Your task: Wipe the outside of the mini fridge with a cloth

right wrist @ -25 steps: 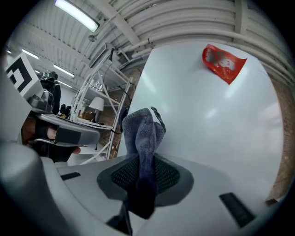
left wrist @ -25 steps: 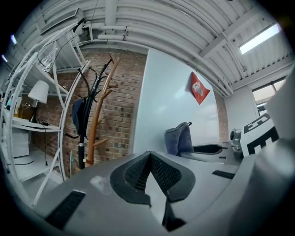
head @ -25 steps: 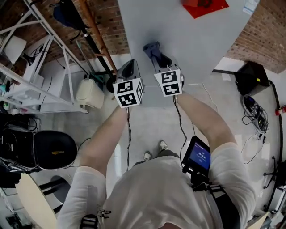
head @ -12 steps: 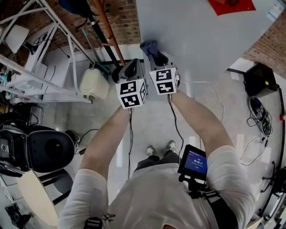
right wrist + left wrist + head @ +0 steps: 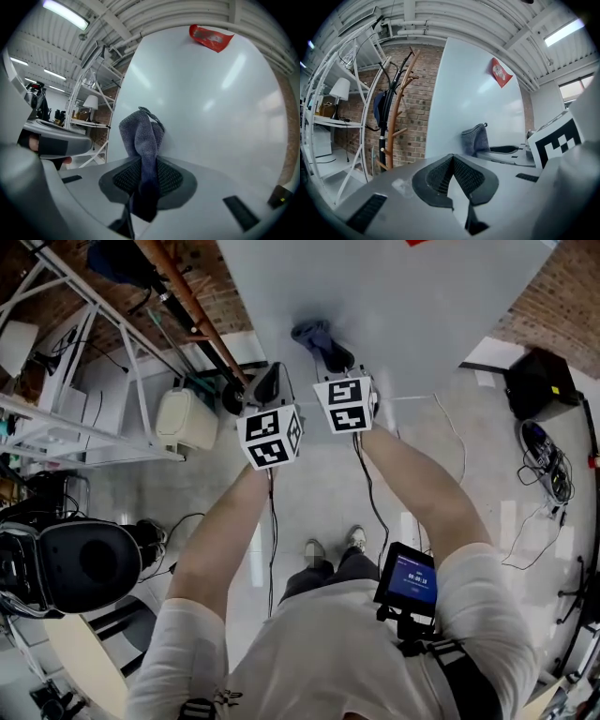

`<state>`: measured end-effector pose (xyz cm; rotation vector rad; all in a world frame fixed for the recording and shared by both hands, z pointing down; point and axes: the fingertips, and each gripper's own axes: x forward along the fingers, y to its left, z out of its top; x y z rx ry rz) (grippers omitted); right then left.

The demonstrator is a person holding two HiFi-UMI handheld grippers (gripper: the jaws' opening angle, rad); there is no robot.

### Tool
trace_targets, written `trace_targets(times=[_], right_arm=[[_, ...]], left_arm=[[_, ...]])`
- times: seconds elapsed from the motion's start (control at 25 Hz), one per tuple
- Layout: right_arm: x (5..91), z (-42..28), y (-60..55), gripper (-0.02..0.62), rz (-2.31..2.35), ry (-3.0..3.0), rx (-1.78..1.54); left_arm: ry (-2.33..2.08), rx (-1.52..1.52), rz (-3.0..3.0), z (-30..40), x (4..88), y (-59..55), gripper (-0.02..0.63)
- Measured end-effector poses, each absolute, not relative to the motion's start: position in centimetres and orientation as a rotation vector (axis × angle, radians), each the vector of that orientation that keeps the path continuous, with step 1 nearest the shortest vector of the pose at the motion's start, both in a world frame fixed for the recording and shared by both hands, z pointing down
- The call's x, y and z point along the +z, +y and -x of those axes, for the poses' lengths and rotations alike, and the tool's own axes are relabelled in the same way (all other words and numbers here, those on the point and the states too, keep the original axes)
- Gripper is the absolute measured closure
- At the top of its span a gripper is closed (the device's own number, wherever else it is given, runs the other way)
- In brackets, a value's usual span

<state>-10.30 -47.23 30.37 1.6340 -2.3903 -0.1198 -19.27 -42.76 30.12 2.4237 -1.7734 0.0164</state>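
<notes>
**Cloth pinched in right gripper, held at the fridge face**

Right gripper view: right gripper (image 5: 143, 180) jaws closed on a grey-blue cloth (image 5: 142, 136). The bunched fabric stands up out of the pads, and its top lies against the pale flat face of the mini fridge (image 5: 211, 112). A red sticker (image 5: 211, 37) sits high on that face. The head view does not show this grip, only the cloth as a dark bunch at the panel.

Left gripper view: left gripper (image 5: 451, 173) jaws together, pads meeting in a V, nothing between them. The cloth shows side-on to the right, at the fridge panel.

Head view: both grippers close side by side, the left one near the fridge's left edge.
- Left of the fridge: a wooden coat stand (image 5: 192, 307) by the brick wall (image 5: 234, 277), a white shelf rack (image 5: 75, 418), and a white canister (image 5: 185, 423) on the floor (image 5: 309, 493).
- Lower left: a black chair (image 5: 84, 563).
- Right: cables (image 5: 544, 465) on the floor.
- On the person's chest: a blue-screened device (image 5: 410, 577).
</notes>
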Motion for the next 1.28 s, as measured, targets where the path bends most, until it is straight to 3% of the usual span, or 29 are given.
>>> trace_targets(times=[0.8, 1.28], right_arm=[[29.8, -8.5, -46.6, 0.509, -1.788, -2.276, -0.117], [29.2, -15.9, -46.6, 0.509, -1.838, -2.236, -0.149]], left_arm=[[-1.607, 0.037, -2.556, 2.0, 29.6, -43.5, 0.603], [-1.555, 0.053, -2.600, -4.0, 29.6, -44.3, 0.603]])
